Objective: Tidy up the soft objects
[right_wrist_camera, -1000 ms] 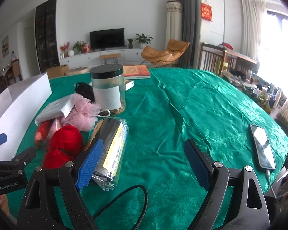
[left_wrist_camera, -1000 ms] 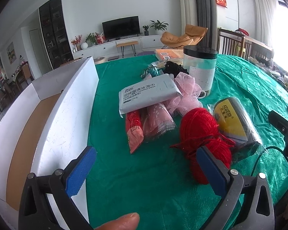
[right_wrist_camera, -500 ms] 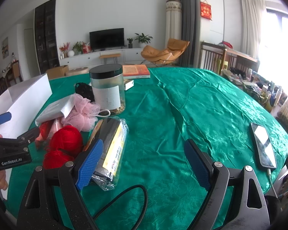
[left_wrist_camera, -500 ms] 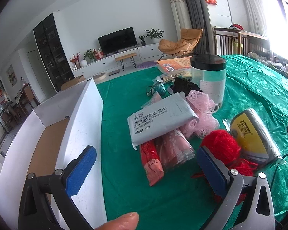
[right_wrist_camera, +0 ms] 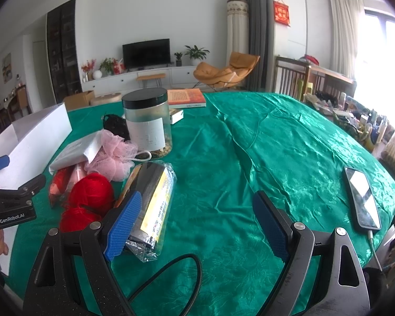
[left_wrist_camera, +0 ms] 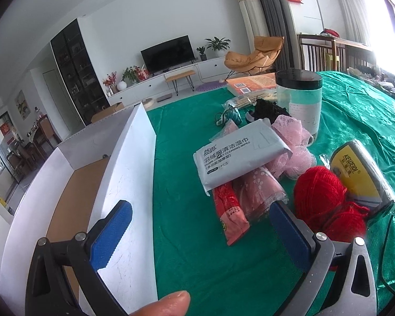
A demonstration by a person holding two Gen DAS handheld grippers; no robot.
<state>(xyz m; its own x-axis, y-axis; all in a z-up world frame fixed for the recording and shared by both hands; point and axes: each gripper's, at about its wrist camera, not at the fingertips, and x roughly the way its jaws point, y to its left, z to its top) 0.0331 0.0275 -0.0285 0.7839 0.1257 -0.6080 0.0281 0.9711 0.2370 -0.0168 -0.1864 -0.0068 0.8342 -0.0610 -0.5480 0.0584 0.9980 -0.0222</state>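
Left gripper (left_wrist_camera: 200, 223): jaws were held wide, nothing between them.
Right gripper (right_wrist_camera: 197, 218): wide, empty.
Wipes pack (left_wrist_camera: 239, 155): lay atop the pile, beside the white box (left_wrist_camera: 129, 184).
Approach: pack to be straddled squarely across its narrow width, then closed upon gently.

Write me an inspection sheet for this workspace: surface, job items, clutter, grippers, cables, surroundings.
Surface: green tablecloth, wrinkled, covering a table.
Job's things: red yarn, pink mesh puff, wipes pack lying on a red packet and a pink packet; sponge pack; all piled right of the white box, which shows only its bare brown floor.
Clutter: black-lidded jar, book, phone.
Grippers: left gripper and right gripper both open, nothing between the pads.
Cables: black cable by the right gripper; white lead plugged into the phone.
Surroundings: living room with TV, orange chair.
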